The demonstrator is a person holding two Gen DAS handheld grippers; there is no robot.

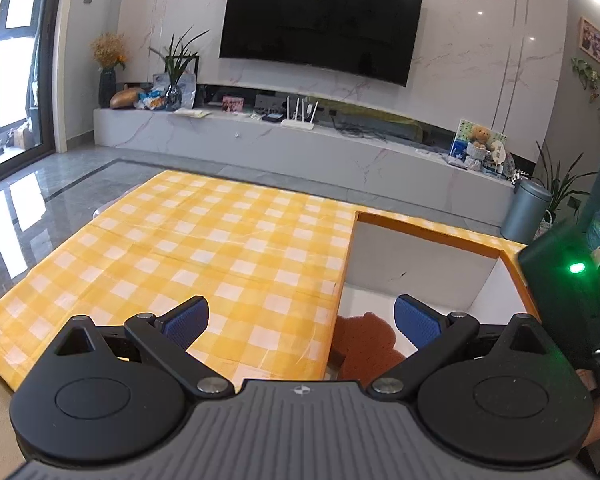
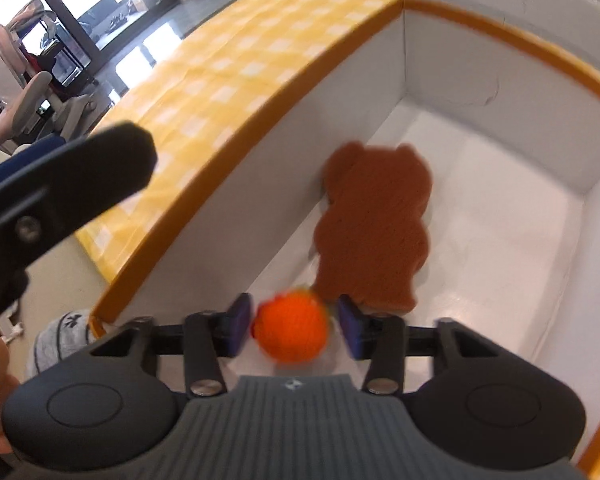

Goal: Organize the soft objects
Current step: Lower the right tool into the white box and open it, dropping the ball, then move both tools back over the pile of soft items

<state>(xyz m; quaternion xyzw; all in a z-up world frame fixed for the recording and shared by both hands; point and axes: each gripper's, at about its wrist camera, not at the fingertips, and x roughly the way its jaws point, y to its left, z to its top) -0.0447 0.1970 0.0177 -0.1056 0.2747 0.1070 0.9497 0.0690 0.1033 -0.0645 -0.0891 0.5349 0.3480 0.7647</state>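
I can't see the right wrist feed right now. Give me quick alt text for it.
The right tool points down into a white box with an orange rim, its blue pads on either side of an orange knitted ball, a gap showing on the right side. A brown bear-shaped sponge lies on the box floor against the left wall, beside the yellow checked cloth.

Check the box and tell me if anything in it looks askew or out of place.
Nothing is damaged or spilled. The brown bear does not lie flat: its left edge rides up against the box wall. The orange ball sits between the right gripper pads, a gap showing on the right side.
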